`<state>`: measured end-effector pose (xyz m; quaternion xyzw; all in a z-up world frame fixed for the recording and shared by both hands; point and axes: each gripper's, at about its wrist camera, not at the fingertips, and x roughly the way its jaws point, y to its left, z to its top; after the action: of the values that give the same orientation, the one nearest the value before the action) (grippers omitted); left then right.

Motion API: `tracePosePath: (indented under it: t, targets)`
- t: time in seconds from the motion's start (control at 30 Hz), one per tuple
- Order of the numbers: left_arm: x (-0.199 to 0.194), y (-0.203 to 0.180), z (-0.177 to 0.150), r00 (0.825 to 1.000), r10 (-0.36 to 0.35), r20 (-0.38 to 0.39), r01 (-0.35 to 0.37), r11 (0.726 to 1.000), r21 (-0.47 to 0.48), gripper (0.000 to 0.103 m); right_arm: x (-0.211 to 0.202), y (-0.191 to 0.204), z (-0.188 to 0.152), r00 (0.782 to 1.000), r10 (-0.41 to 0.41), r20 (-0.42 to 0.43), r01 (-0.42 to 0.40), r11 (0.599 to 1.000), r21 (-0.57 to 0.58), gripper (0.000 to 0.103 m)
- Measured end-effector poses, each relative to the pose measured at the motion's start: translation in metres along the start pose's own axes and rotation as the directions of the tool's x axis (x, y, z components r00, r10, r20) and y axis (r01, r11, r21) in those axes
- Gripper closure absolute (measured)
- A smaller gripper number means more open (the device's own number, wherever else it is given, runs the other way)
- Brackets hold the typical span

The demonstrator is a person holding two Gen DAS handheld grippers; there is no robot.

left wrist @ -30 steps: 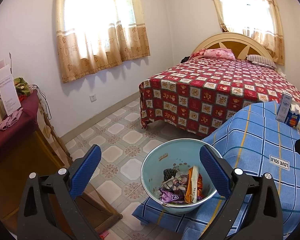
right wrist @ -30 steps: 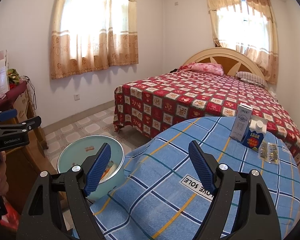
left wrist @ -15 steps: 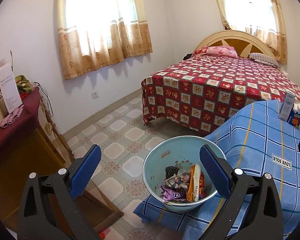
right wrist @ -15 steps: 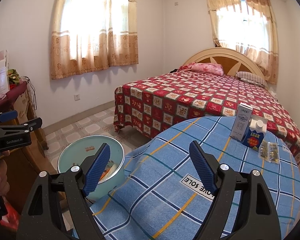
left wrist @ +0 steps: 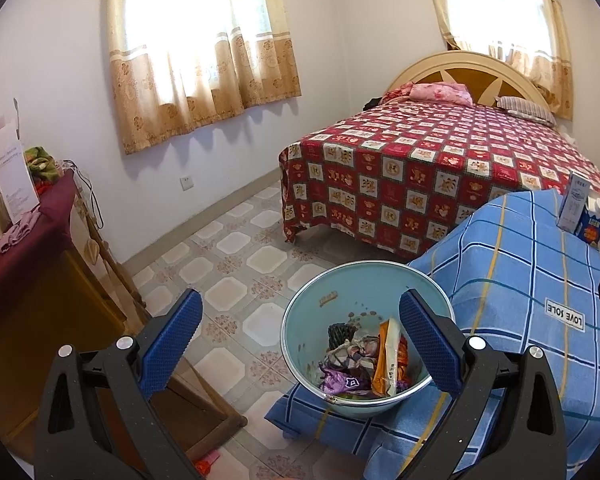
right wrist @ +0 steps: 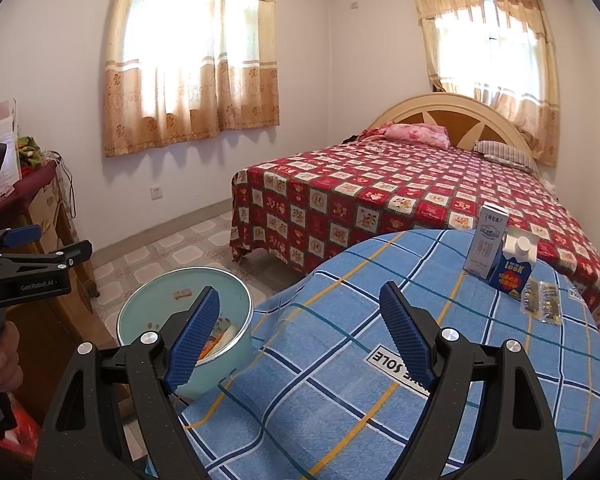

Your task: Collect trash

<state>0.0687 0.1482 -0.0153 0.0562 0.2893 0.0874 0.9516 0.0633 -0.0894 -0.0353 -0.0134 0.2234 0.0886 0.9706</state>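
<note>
Left wrist view: the left gripper [left wrist: 300, 320] has its jaws spread wide, holding nothing; its two pads [left wrist: 172, 344] are ribbed blue rubber on black frames. Below it sits one round, pale-blue enamelled basin [left wrist: 364, 276], resting on the draped edge of the blue checked tablecloth [left wrist: 520, 280]. Inside lies crumpled trash [left wrist: 364, 364]: one orange foil packet, purple wrappers, dark scraps.

Right wrist view: the right gripper [right wrist: 300, 324] is likewise spread apart and empty, above the woven cloth. The basin [right wrist: 160, 300] shows at lower left, beside the table. At the far right of the cloth stand two cartons, one tall white [right wrist: 486, 246], one blue with a white cap [right wrist: 514, 272], touching; one clear crinkled packet [right wrist: 542, 300] lies just beside them.
</note>
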Motion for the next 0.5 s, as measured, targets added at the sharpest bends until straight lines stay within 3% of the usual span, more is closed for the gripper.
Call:
tracePosePath:
  t: [0.27,0.5]
  targets:
    - [-0.002,-0.006,0.000,1.000,-0.005,-0.003,0.006,1.000,0.015,0.006,-0.001,-0.005,-0.001,1.000,-0.008,0.000,0.008,1.000,0.006,0.021]
    - [-0.001,-0.006,0.001,1.000,-0.014,-0.003,0.014,1.000,0.015,0.006,-0.005,-0.030,-0.005,0.998,-0.064,-0.005,0.064,0.998,0.025,0.021]
